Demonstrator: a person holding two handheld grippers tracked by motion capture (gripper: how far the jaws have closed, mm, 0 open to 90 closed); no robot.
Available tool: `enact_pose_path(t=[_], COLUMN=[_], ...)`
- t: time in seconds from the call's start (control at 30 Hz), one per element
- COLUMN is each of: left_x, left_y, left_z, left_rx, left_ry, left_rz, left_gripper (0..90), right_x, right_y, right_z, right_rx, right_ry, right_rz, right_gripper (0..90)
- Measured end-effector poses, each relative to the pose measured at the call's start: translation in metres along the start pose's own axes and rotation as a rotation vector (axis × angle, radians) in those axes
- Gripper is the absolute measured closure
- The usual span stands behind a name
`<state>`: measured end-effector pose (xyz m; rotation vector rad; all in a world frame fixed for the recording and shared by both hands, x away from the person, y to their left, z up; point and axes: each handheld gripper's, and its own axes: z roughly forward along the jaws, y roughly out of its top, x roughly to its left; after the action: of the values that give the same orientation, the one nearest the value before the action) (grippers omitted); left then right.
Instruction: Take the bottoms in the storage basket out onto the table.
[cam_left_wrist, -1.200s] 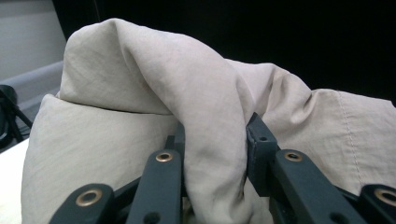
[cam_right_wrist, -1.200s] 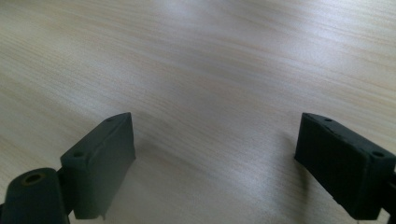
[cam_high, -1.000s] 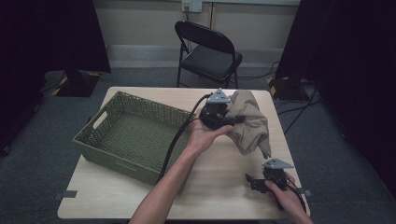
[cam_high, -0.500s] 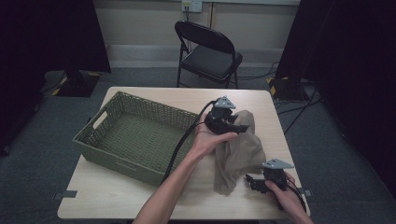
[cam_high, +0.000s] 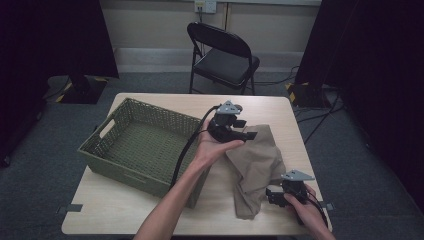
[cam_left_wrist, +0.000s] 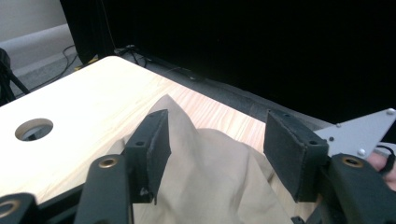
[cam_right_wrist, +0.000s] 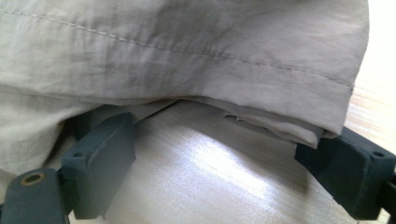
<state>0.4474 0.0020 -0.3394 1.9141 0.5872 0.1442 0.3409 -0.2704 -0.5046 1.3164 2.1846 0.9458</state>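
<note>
A tan cloth garment (cam_high: 255, 160) lies crumpled on the wooden table (cam_high: 275, 107), right of centre. My left gripper (cam_high: 245, 129) hovers just over its far end, and its jaws have just been opening. In the left gripper view the cloth (cam_left_wrist: 210, 177) peaks below the wide-apart jaws of the left gripper (cam_left_wrist: 217, 135), with neither pad pressing on it. My right gripper (cam_high: 272, 195) rests low at the table's near right, against the cloth's near edge. In the right gripper view a stitched hem (cam_right_wrist: 187, 56) drapes over the tips of the open right gripper (cam_right_wrist: 224, 154).
A green wicker basket (cam_high: 155, 109) fills the table's left half, close beside my left forearm. A black folding chair (cam_high: 225, 55) stands beyond the far edge. A round hole (cam_left_wrist: 33, 129) is cut in the tabletop near a corner.
The left gripper let go of the raised cloth, which dropped and spread down the table toward the right gripper. The left hand sank slightly. The right gripper stayed put.
</note>
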Motion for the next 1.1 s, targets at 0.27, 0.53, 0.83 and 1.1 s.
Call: enact_pose_path(t=[0.27,0.53,0.83,1.1], left_x=[0.015,0.025,0.031,0.032], left_y=[-0.013,-0.029,-0.046,-0.064], left_z=[-0.036,-0.075,-0.111,-0.074], left_rx=[-0.024,-0.047,-0.059,0.099], left_ry=[0.029,0.035,0.078,0.09], left_rz=[-0.045,-0.052,-0.068,-0.061], left_gripper=[50.9,65.6,66.4,54.8], right_x=[0.0,0.0,0.0,0.0], right_y=[0.0,0.0,0.001,0.001], right_z=[0.0,0.0,0.0,0.001], right_rx=[0.0,0.001,0.002,0.003], right_ry=[0.0,0.003,0.004,0.005], right_rz=[-0.001,0.0,-0.001,-0.001], right_gripper=[10.9,10.8,10.8,10.8])
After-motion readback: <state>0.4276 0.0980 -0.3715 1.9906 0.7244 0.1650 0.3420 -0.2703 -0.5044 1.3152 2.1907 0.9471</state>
